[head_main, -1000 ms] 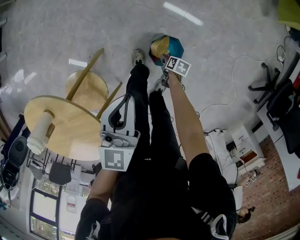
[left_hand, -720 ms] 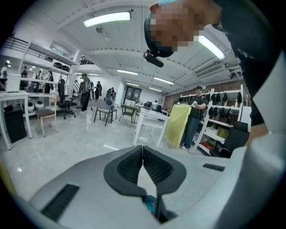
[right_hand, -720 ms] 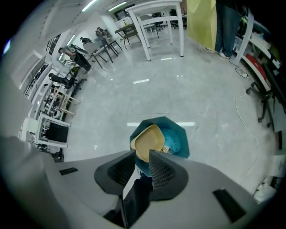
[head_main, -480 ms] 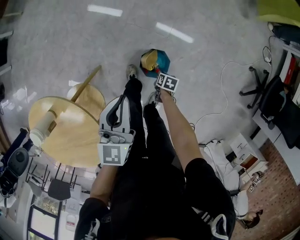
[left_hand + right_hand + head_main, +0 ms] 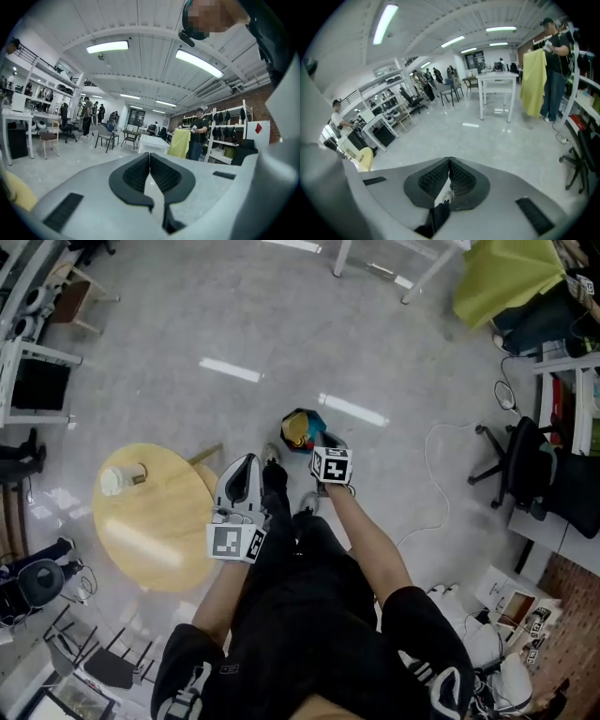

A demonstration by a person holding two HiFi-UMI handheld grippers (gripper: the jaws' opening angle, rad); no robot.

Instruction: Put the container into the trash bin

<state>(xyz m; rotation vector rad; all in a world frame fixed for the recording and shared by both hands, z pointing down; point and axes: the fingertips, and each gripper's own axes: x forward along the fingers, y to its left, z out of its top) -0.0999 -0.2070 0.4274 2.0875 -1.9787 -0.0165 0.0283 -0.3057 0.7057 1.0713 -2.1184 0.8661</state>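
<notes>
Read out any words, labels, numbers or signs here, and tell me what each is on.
No text is readable anywhere.
White cylindrical container on the round wooden table: brown band, too small to read.
Two square-marker cubes: black-and-white patterns, no letters.

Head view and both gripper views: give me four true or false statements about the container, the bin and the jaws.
The container is on the round table. True.
The left gripper has its jaws wide apart. False: they are together, with nothing between them.
The right gripper holds the container. False: its jaws are shut on nothing.
The trash bin stands on the floor, off the table. True.
</notes>
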